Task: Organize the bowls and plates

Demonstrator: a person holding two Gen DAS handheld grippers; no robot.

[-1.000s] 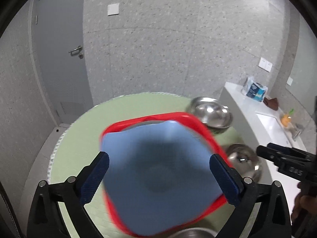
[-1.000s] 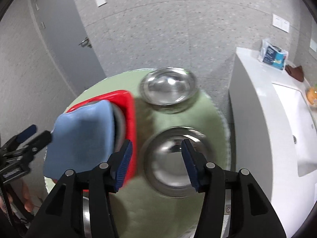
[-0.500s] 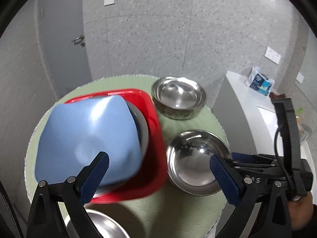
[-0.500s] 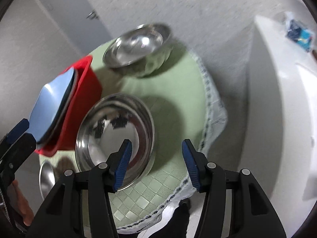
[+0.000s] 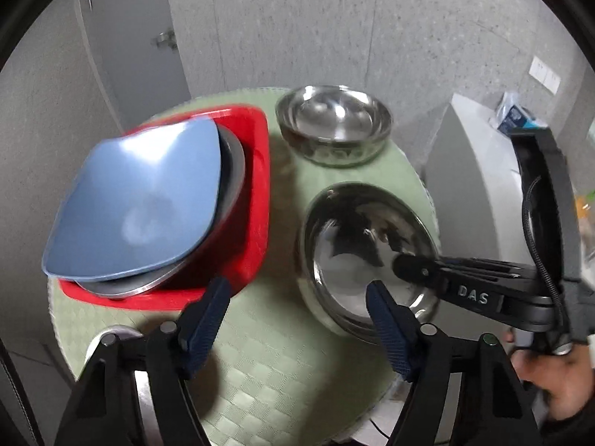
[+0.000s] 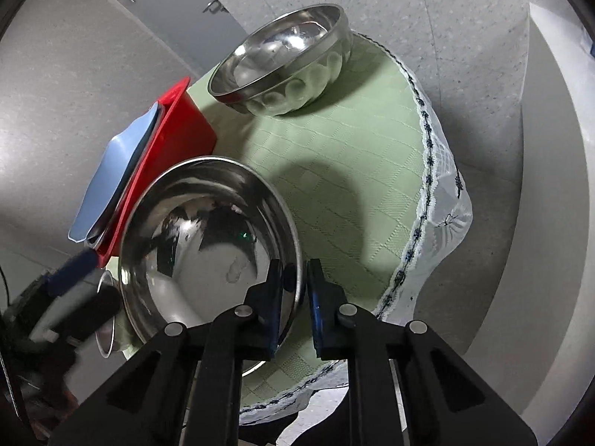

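Observation:
A wide steel bowl [image 5: 357, 238] sits on the green round table [image 5: 282, 371], right of a red square plate [image 5: 256, 171]. The red plate holds a steel plate [image 5: 232, 171] and a blue square plate [image 5: 137, 200] on top. My right gripper [image 6: 295, 290] is shut on the wide steel bowl's [image 6: 208, 230] near rim; it also shows in the left wrist view [image 5: 412, 271]. My left gripper [image 5: 297, 316] is open and empty, above the cloth between the red plate and the bowl. A deeper steel bowl [image 5: 334, 122] stands at the far edge; it also shows in the right wrist view [image 6: 286, 59].
Another steel dish [image 5: 115, 338] lies at the table's near left edge, partly under my left gripper. A white counter [image 5: 479, 171] with a blue packet [image 5: 517, 119] stands to the right. A grey door [image 5: 130, 37] and speckled walls are behind the table.
My right gripper has dropped to the wide steel bowl and closed on its rim. My left gripper has narrowed a little and swung right, away from the blue plate, which now lies in the red plate.

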